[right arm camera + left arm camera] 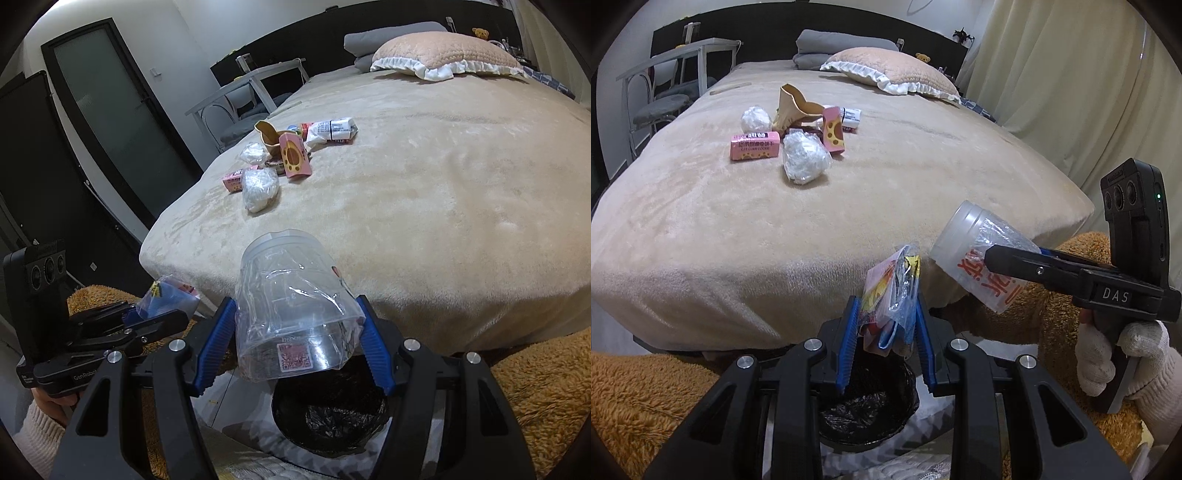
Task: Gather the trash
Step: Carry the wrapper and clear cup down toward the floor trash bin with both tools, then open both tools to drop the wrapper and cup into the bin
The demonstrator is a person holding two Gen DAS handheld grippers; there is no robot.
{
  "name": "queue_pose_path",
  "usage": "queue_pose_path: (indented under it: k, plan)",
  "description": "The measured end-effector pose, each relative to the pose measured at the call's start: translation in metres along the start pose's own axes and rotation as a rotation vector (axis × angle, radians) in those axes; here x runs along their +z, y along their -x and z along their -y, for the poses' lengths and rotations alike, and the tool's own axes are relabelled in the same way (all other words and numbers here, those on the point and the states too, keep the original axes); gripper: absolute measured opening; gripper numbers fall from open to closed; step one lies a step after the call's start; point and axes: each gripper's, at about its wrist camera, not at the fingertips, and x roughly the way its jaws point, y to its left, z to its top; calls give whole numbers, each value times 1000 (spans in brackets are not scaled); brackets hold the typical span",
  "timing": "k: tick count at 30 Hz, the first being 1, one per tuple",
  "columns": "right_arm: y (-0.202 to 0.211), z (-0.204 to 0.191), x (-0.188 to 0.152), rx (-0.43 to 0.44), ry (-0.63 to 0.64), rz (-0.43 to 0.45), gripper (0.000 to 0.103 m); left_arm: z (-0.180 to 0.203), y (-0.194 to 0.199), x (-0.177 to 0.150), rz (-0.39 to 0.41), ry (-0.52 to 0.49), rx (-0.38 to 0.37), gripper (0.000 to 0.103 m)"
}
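Observation:
My left gripper (pixel 886 306) is shut on a crumpled colourful snack wrapper (pixel 892 291), held over a bin lined with a black bag (pixel 868 410). My right gripper (pixel 297 308) is shut on a clear plastic cup (pixel 291 306) with red print and a film lid; the cup (pixel 975 251) hangs beside the wrapper, above the bin (pixel 332 417). More trash lies on the beige bed: a pink box (pixel 755 146), two white plastic wads (pixel 805 158), a brown paper bag (pixel 792 105), a pink cheese-print carton (pixel 834 129) and a white packet (pixel 851 116).
The bed (pixel 923 155) carries a ruffled pink pillow (pixel 890 70) and grey cushions at the head. Brown fleecy sleeves (pixel 639 387) flank the bin. A grey table and chairs (pixel 665 85) stand left of the bed, a dark door (pixel 110 110) beyond, curtains (pixel 1071 92) on the right.

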Motion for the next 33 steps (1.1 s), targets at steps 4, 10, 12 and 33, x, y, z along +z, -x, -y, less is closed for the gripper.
queue_pose_path:
  k: [4,10,12,33]
  plan:
    - [-12,-1,-6,6,-26,-49,65,-2,-9,-3,-43,25,-9,28]
    - [-31,-4,-13,2,-31,-130,66,-5,-24,-9,-121,55,10,28]
    - [-36,-3,-16,4,-34,-158,66,-7,-32,-12,-159,70,25,28]
    - [-88,19,-32,-41,-185,-383,66,-13,-84,-23,-383,131,77,29]
